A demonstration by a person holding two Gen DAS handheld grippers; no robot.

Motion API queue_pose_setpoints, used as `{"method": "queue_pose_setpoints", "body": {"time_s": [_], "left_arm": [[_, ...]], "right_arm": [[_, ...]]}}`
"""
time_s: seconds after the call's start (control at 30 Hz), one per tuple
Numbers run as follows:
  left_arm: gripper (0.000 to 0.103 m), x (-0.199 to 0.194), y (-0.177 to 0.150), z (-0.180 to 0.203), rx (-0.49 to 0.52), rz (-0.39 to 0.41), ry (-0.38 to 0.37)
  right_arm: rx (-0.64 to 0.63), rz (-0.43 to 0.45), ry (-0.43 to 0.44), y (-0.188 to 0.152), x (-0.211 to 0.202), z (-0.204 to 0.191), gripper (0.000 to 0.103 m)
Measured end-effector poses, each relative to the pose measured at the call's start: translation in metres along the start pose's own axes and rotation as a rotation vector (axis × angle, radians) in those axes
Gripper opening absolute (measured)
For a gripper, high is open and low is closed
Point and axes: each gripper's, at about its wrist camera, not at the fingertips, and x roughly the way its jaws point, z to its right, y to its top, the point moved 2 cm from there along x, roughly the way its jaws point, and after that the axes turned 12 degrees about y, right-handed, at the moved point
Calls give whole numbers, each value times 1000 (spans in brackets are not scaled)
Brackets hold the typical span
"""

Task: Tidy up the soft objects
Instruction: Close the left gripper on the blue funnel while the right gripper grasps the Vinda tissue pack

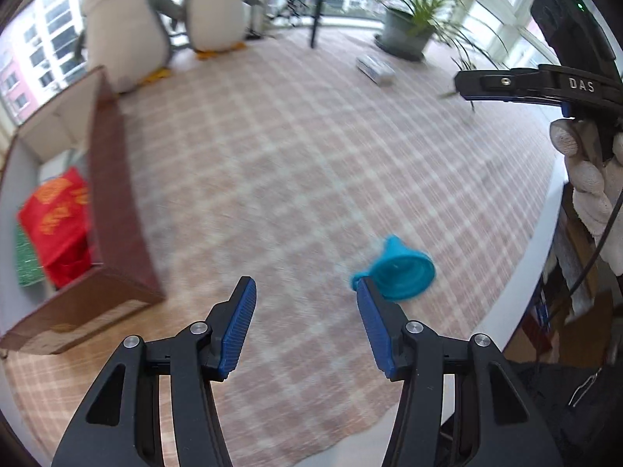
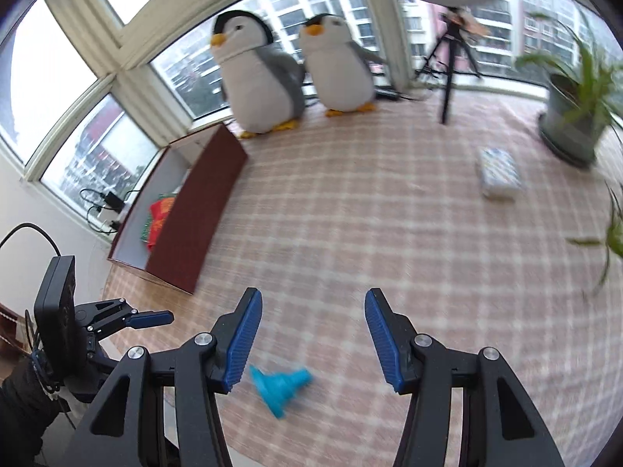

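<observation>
My left gripper (image 1: 305, 299) is spread wide and empty — the blue silicone funnel (image 1: 401, 270) lies on its side on the checked cloth (image 1: 272, 136), just off my right-hand fingertip. My right gripper (image 2: 311, 311) is likewise released, the funnel (image 2: 281, 387) low between its fingers, nearer the left one.

left tongs (image 1: 305, 311) gape empty over plaid cloth (image 1: 292, 148); blue funnel (image 1: 401, 268) beside them.

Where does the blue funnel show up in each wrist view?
Left wrist: blue funnel lies lower right on the checked cloth, just past the left gripper's right fingertip.
Right wrist: funnel sits bottom centre, between the right gripper's fingers.
Shared landmark: two penguin toys at the window.
</observation>
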Motion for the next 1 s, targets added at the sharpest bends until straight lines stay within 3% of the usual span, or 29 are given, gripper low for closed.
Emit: {"method": "queue_pose_setpoints", "body": {"time_s": [0.3, 0.63, 0.73, 0.87, 1.0], "left_arm": [[53, 24, 1, 54, 218, -28, -7], [52, 47, 4, 68, 262, -24, 12], [44, 55, 4, 69, 234, -21, -5], [25, 63, 3, 70, 176, -25, -41], [15, 69, 1, 68, 79, -27, -51]], "right_arm": [[144, 43, -56, -31, -31, 59, 51], [182, 51, -64, -37, -37, 76, 51], [186, 48, -58, -34, -35, 79, 51], [182, 42, -62, -29, -32, 83, 51], [200, 38, -65, -23, -29, 95, 51]]}}
